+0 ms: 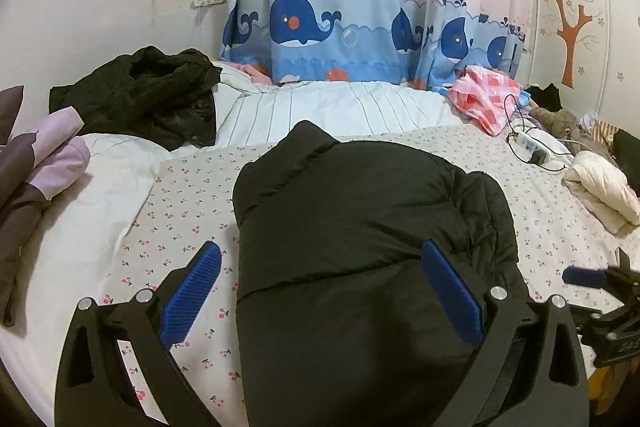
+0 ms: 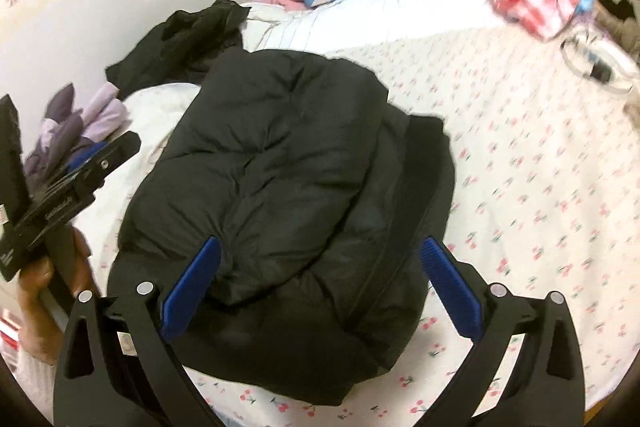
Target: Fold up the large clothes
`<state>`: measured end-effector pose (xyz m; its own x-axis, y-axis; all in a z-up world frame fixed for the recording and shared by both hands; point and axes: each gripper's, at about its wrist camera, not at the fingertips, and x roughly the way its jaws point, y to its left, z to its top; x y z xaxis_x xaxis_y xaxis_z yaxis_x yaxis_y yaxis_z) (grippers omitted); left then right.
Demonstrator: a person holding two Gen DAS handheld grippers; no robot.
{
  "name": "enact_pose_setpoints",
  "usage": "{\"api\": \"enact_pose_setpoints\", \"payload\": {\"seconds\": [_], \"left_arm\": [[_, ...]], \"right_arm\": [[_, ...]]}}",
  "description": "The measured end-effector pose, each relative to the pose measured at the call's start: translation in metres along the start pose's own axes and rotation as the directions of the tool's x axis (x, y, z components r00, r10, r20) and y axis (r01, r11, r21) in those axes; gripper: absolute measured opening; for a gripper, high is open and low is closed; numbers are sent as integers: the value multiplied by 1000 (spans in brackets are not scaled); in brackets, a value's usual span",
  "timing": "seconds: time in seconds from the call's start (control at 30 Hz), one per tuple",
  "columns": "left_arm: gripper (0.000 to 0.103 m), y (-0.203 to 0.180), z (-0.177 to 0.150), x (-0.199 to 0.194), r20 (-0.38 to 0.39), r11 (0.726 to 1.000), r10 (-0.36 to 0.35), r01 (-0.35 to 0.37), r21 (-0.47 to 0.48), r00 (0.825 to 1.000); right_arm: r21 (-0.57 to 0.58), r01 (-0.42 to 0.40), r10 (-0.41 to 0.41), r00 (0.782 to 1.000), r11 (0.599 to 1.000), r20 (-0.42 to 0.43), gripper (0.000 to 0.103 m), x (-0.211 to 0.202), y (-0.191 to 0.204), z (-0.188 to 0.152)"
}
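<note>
Black puffer jacket (image 1: 360, 227): folded into a thick, quilted bundle, lying near the middle of the bed on the cherry-print sheet (image 1: 192, 195).
Left claw (image 1: 320, 291): released, blue ribbed pads spread wide; the left pad over the sheet, the right pad over the jacket, gripping nothing.
Right claw (image 2: 320, 285): released, pads wide apart above the jacket's near end, gripping nothing.
Left view only: cream rolled garment (image 1: 600, 193) at far right, with a white power strip (image 1: 532, 147) just beyond it.
Right view only: the person's hand (image 2: 44, 291) holding the left claw's body, at left.
Both views: crumpled black garment (image 1: 148, 95) far left; whale-print curtain (image 1: 360, 7) behind.
</note>
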<state>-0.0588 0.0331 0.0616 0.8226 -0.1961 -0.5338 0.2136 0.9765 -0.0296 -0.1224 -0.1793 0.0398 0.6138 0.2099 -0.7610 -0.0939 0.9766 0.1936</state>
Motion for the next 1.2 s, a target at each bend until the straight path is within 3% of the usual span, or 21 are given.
{"api": "enact_pose_setpoints", "payload": {"seconds": [0.07, 0.13, 0.23, 0.3, 0.47, 0.57, 0.63, 0.7, 0.77, 0.8, 0.83, 0.93, 0.97, 1.03, 1.13, 1.2], "left_arm": [[96, -1, -1, 0, -6, 1000, 3, -3, 8, 1000], [96, -2, -2, 0, -16, 1000, 1, -1, 7, 1000], [96, 3, -2, 3, -56, 999, -34, 33, -28, 998], [96, 12, -3, 9, -103, 992, -93, 84, -89, 990], [96, 22, 0, 16, -132, 975, -129, 102, -198, 983], [96, 24, 3, 18, -128, 982, -69, 45, -182, 989], [96, 36, 4, 25, -138, 972, -75, 42, -231, 988], [96, 52, 1, 35, -167, 945, -129, 70, -319, 978], [96, 61, -10, 60, -288, 914, -257, 135, -383, 923], [96, 58, -17, 72, -358, 911, -297, 150, -384, 885], [96, 56, -22, 79, -395, 915, -306, 151, -375, 866], [96, 41, -29, 77, -433, 933, -304, 174, -314, 849], [96, 36, -30, 74, -446, 936, -312, 192, -295, 839], [96, 30, -33, 64, -470, 930, -346, 228, -289, 812], [96, 26, -34, 44, -510, 919, -391, 294, -264, 766], [96, 27, -35, 32, -531, 907, -421, 339, -250, 735]], "right_arm": [[-82, 40, -55, 982, 996, -181, 97, 36, 15, -5], [-96, 30, -51, 971, 995, -231, 97, 50, 17, -11], [-49, 21, -30, 980, 999, -194, 97, 37, 9, -5], [-13, 15, -17, 991, 1000, -132, 97, 23, 0, 7], [-16, 45, -44, 998, 999, 32, 97, -1, -9, 45], [4, 62, -62, 998, 998, 15, 97, 22, -25, 61], [60, 70, -70, 998, 996, -8, 97, 40, -46, 62], [250, -44, 55, 998, 967, -39, 97, 56, -85, 55], [380, -132, 163, 985, 916, -50, 97, 70, -110, 50], [391, -141, 176, 983, 909, -57, 97, 77, -117, 49], [397, -143, 186, 980, 906, -70, 97, 84, -119, 48], [515, -232, 336, 934, 825, -118, 97, 120, -127, 35], [519, -243, 355, 926, 820, -127, 97, 129, -124, 34], [487, -250, 358, 923, 837, -141, 97, 135, -114, 35], [436, -345, 460, 867, 831, -190, 97, 140, -89, 39], [375, -360, 465, 851, 854, -242, 97, 140, -80, 42]]}}
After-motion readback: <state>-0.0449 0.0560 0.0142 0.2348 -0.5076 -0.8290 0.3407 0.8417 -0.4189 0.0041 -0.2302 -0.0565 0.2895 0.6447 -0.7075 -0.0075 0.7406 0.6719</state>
